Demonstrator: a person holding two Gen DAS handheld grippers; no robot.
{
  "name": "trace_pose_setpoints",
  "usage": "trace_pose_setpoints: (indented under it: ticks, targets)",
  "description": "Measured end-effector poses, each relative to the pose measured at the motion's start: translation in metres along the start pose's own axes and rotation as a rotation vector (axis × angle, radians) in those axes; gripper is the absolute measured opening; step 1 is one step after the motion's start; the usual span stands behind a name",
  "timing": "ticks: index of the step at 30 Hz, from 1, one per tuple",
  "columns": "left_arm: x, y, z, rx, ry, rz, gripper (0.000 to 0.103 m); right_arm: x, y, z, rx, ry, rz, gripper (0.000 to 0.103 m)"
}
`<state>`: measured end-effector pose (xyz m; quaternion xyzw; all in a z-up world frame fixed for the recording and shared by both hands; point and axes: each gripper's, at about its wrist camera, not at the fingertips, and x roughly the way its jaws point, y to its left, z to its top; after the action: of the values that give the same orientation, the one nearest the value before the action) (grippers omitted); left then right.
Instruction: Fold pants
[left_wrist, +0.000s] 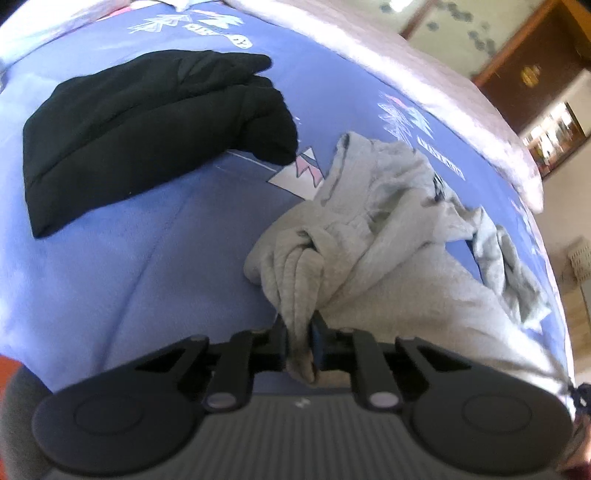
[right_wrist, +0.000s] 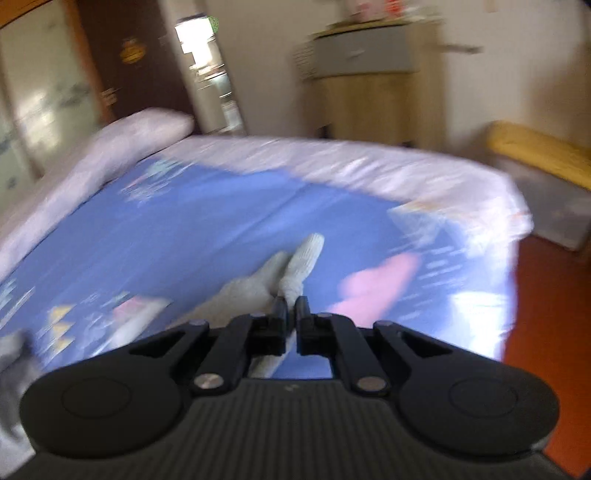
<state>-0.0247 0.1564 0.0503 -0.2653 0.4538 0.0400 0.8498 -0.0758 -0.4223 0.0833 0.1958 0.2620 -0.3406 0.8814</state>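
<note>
Grey pants (left_wrist: 391, 229) lie crumpled on a blue printed bedsheet (left_wrist: 140, 266). My left gripper (left_wrist: 298, 325) is shut on a bunched fold of the grey fabric, which hangs between its jaws. In the right wrist view, which is blurred by motion, my right gripper (right_wrist: 291, 301) is shut on a narrow end of the grey pants (right_wrist: 295, 264), with a ribbed cuff sticking out beyond the fingertips above the bedsheet (right_wrist: 207, 236).
A folded black garment (left_wrist: 147, 133) lies on the bed at the far left. The bed has a pale lilac border (right_wrist: 332, 162). Beyond it stand a wooden cabinet (right_wrist: 373, 81), a dark door (right_wrist: 129, 55) and a yellow-topped box (right_wrist: 543, 184). The floor (right_wrist: 546, 332) is red-brown.
</note>
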Motion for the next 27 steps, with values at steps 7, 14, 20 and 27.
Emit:
trace_pose_setpoints:
  ticks: [7,14,20,27]
  targets:
    - [-0.034,0.016,0.006,0.080,0.015,-0.075,0.032,-0.012,-0.036,0.010,0.026,-0.010,-0.037,0.036]
    - [-0.020,-0.014,0.098,0.199,-0.188,0.029,0.062,-0.008,0.063,0.046,-0.115,0.076,0.371,0.039]
    - [0.084,-0.081,0.179,0.338,-0.218,0.002,0.095,0.037,0.221,0.040,-0.413,0.330,0.714,0.080]
    - [0.183,-0.100,0.206,0.294,-0.093,-0.036,0.080,0.139,0.338,-0.015,-0.646,0.632,0.595,0.083]
